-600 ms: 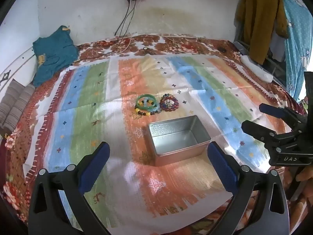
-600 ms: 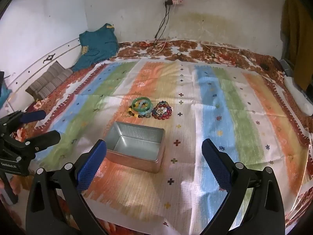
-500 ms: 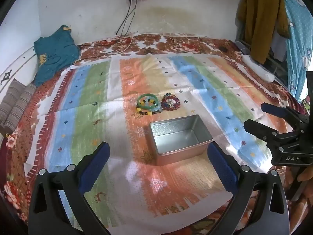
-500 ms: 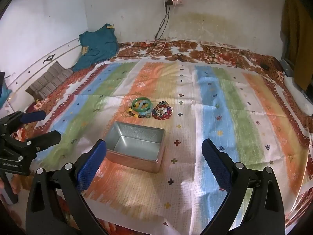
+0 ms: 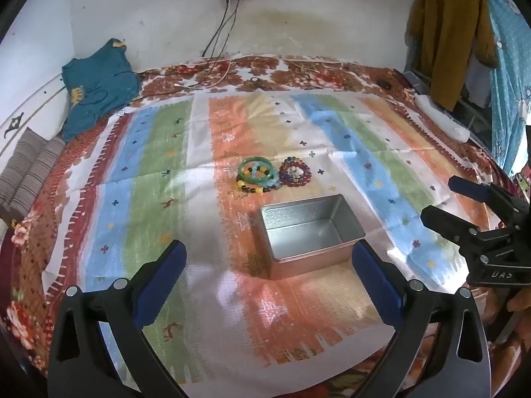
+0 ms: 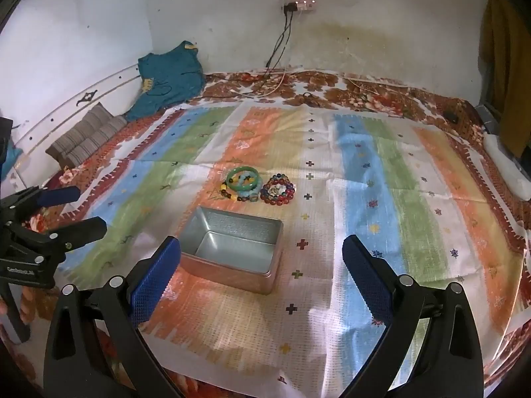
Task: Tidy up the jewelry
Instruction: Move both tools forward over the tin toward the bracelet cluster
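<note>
An open, empty metal tin (image 5: 310, 232) (image 6: 232, 248) sits on a striped cloth (image 5: 149, 199) (image 6: 398, 199) spread over a bed. Just behind it lie a green bangle with beaded bracelets (image 5: 256, 177) (image 6: 242, 184) and a pile of dark red and multicoloured bead bracelets (image 5: 295, 175) (image 6: 278, 189). My left gripper (image 5: 267, 268) is open and empty, hovering in front of the tin. My right gripper (image 6: 262, 265) is open and empty, hovering in front of the tin to its right. Each gripper shows in the other's view, the right (image 5: 464, 205) and the left (image 6: 63, 209).
A teal garment (image 5: 98, 86) and folded striped cloth (image 5: 30, 172) lie at the back left. Cables (image 5: 219, 33) hang from a wall socket onto the bed. Clothes (image 5: 451, 33) hang at the right, with a white object (image 5: 443, 122) at the bed's right edge.
Both views have shifted very slightly; the tin and bracelets sit a little further right in the left wrist view. Nothing was gripped or moved on the cloth.
</note>
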### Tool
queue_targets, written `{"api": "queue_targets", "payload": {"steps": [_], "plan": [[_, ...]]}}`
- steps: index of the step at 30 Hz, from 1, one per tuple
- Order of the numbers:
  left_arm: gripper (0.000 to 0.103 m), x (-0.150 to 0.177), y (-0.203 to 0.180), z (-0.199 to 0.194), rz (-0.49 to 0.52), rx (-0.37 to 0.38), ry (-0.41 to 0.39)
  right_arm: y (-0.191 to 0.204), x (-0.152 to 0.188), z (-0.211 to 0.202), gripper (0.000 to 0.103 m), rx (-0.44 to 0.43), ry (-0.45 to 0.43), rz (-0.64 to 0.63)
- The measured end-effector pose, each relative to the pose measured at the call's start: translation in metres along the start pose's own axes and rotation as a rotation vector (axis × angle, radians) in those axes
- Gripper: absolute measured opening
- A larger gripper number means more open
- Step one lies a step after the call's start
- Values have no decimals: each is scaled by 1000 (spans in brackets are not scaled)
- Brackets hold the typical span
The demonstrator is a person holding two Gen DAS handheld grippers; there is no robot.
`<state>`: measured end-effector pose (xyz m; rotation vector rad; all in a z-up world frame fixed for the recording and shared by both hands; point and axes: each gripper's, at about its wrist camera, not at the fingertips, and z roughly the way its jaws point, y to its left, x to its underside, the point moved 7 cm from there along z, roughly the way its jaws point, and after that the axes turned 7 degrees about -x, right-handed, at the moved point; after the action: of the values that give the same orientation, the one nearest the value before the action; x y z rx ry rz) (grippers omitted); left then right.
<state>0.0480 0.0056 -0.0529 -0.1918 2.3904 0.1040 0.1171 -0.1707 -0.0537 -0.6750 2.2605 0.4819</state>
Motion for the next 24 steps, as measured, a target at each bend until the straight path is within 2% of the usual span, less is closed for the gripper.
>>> {"api": "queue_targets", "payload": {"steps": [7,24], "plan": [[97,1,4,2,2,-5,-8,0,1,0,99,-1,4,0],[97,-1,7,-2,3,-26,-16,-15,6,11,99,74,56,30]]}}
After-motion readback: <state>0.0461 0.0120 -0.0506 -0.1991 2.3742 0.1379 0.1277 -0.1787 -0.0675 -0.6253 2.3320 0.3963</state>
